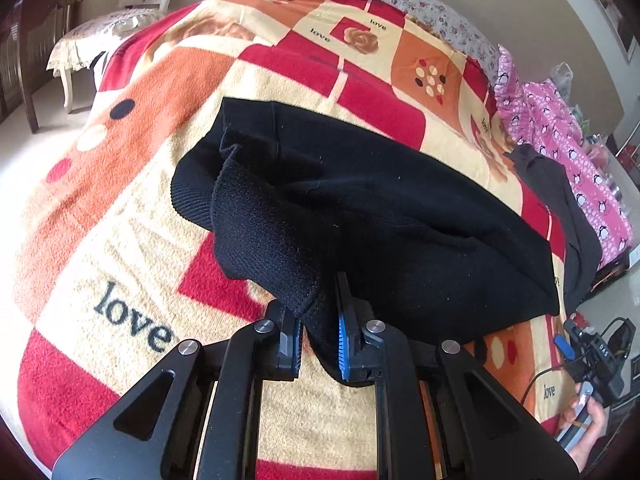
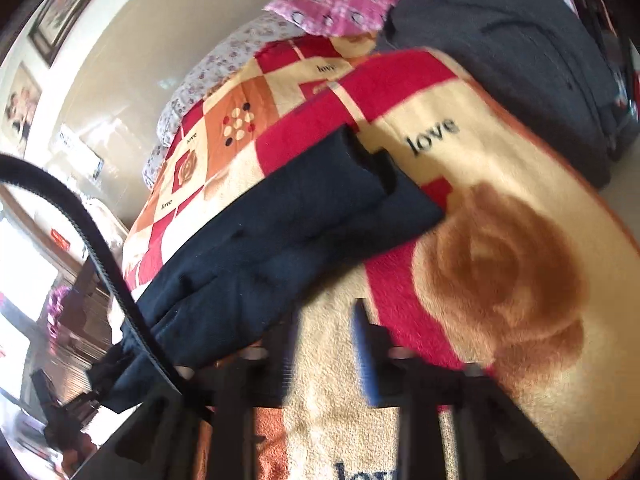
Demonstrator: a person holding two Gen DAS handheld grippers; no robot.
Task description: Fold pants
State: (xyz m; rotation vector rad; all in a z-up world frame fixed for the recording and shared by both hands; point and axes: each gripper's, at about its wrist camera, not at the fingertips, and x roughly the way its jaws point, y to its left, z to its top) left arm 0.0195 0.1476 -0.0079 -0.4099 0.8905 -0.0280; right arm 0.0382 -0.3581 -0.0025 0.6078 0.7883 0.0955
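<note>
left gripper [image 1: 319,334] pinching ribbed cuff of black pants [image 1: 360,208], half-folded on the love blanket [image 1: 132,264]; right gripper [image 2: 326,344] parted, holding nothing. Risk: thin pinch slips mid-fold, leg flops skewed

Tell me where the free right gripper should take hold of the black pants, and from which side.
Probably the ribbed hem corner lying flat beside the bunched cuff that the left gripper already pinches. The black pants spread thick and folded elsewhere, while that corner is a thin free edge on the blanket. Come low from the open blanket side, sliding one finger under. The right gripper holds nothing.
</note>
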